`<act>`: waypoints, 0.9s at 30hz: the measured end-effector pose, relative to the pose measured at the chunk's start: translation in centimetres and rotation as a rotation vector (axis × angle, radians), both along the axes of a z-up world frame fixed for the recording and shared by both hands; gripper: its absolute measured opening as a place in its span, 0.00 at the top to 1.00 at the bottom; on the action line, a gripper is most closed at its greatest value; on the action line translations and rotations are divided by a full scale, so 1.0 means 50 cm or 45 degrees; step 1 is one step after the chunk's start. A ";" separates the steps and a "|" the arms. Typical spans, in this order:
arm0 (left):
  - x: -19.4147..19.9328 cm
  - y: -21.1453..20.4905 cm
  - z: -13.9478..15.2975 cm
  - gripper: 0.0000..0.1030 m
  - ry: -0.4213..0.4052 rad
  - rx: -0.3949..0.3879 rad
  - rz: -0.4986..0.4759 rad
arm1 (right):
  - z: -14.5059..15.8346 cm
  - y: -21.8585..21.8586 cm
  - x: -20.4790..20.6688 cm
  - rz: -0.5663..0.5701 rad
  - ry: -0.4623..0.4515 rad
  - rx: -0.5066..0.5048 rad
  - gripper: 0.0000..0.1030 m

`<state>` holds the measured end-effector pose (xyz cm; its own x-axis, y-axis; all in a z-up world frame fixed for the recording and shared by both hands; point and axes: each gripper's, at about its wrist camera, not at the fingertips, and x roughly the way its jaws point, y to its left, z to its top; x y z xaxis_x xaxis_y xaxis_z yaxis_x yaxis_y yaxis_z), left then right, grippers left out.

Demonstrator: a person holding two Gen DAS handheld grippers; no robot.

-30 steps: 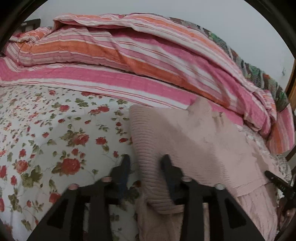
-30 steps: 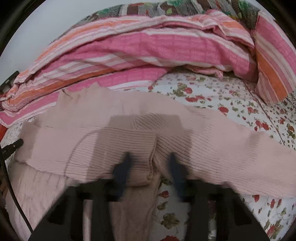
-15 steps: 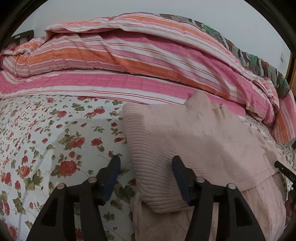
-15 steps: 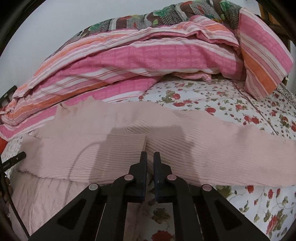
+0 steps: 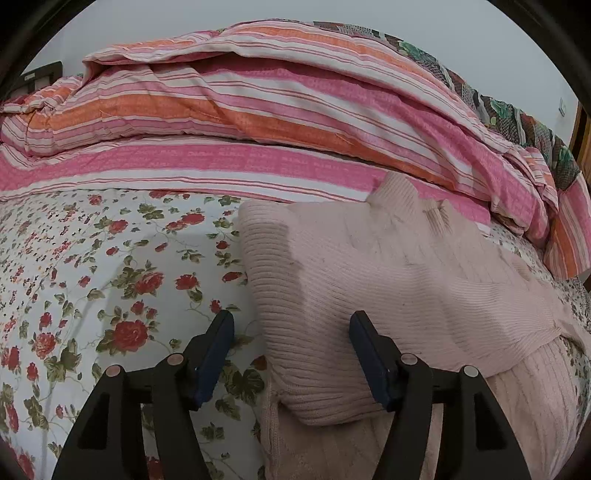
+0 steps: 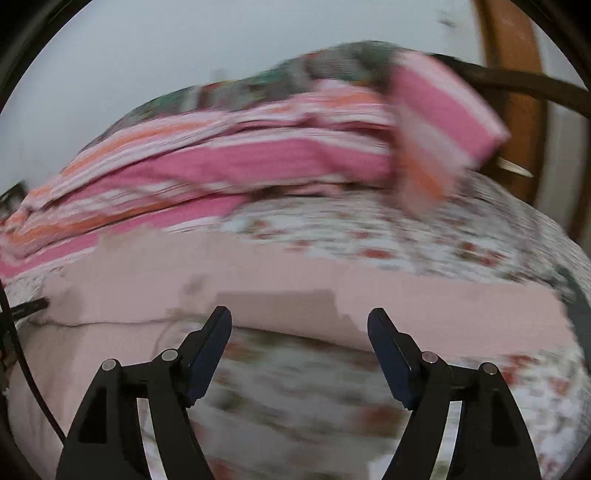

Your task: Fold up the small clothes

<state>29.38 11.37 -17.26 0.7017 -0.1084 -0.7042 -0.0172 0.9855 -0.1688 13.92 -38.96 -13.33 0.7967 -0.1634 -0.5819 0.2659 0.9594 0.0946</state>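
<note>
My left gripper (image 5: 291, 326) stands open over the folded edge of a pale pink knit sweater (image 5: 388, 291) on a bed, its jaws having just widened, the right finger over the knit and the left over the floral sheet (image 5: 110, 266), neither pad pressing the cloth. My right gripper (image 6: 299, 325), jaws just sprung wide and holding nothing, hangs above the sheet, with the sweater's outstretched sleeve (image 6: 424, 314) lying across the blurred view just beyond the fingertips. Farther back, a pink-and-orange striped quilt (image 5: 258, 122) lies heaped against a pale wall (image 5: 406, 22).
</note>
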 end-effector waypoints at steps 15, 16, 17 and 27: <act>0.010 0.007 -0.006 0.36 0.014 -0.025 -0.014 | -0.075 -0.269 -0.070 -0.201 0.020 0.202 0.28; 0.011 0.007 -0.007 0.36 0.014 -0.029 -0.015 | -0.075 -0.279 -0.067 -0.211 0.006 0.229 0.28; 0.012 0.009 -0.007 0.36 0.014 -0.037 -0.015 | -0.073 -0.286 -0.062 -0.222 0.002 0.239 0.28; 0.007 0.020 -0.007 0.36 -0.001 -0.094 -0.018 | -0.014 -0.269 0.012 -0.352 0.132 -0.016 0.93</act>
<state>29.74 12.40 -17.58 0.7003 -0.1701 -0.6933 -0.0032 0.9705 -0.2413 14.51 -52.42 -14.02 0.6573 -0.3733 -0.6547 0.5247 0.8502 0.0421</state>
